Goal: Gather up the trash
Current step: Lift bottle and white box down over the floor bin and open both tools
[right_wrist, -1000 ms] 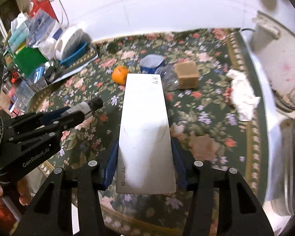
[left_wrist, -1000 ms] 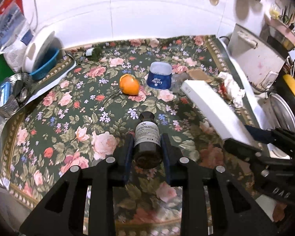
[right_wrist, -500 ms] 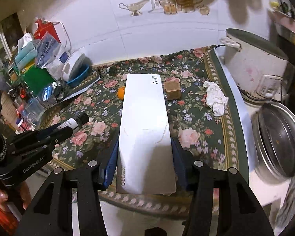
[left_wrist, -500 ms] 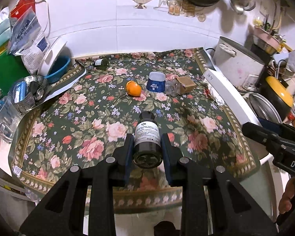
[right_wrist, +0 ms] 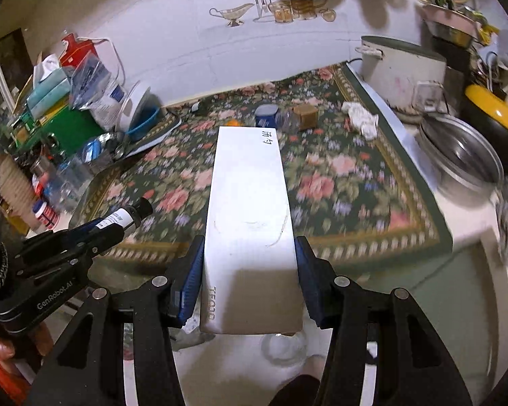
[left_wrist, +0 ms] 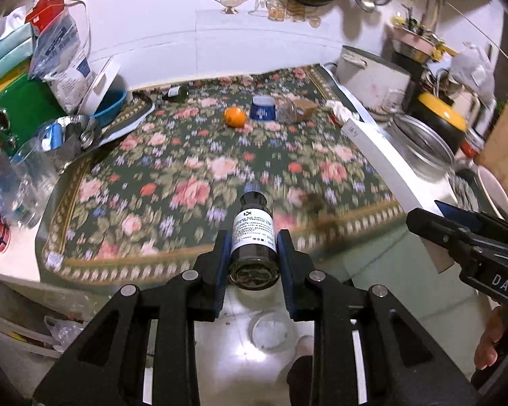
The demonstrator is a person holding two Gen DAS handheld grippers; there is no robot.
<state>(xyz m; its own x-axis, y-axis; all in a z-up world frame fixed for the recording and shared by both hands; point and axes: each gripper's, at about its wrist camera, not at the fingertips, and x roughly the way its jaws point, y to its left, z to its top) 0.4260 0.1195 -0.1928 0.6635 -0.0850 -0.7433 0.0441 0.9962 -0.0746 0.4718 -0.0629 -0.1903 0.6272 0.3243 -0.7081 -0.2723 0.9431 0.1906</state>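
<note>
A small dark brown glass bottle (left_wrist: 253,233) with a black screw cap and a white paper label printed in fine dark text lies lengthwise, cap pointing away, clenched between the two blue-padded fingers of the left gripper (left_wrist: 254,257). The bottle hangs in the air just past the near edge of the counter, above a pale floor. In the right wrist view the same bottle (right_wrist: 123,218) shows from the side, cap jutting forward out of the left gripper (right_wrist: 94,233). To its right, the right gripper (right_wrist: 250,270) grasps a long flat white cardboard box (right_wrist: 250,209), its blue pads pressed against the box's two long sides; the box has black handwritten characters near its far end and grey printed letters near the held end, with a faint curved scuff across its face. In the left wrist view this box (left_wrist: 386,162) reaches forward over the counter's right edge. Beyond both lies a dark green floral cloth with pink roses (left_wrist: 203,155) covering the counter. Well away, near the cloth's far side, sit an orange fruit (left_wrist: 234,117), a blue tub with white print (left_wrist: 262,108), a small brown cardboard box (right_wrist: 306,115), and a crumpled white tissue (right_wrist: 361,119). Another small dark bottle (left_wrist: 175,93) lies on its side near the white wall. A white rice cooker (right_wrist: 401,72) stands at the right, beside a round metal lid (right_wrist: 462,155).
</note>
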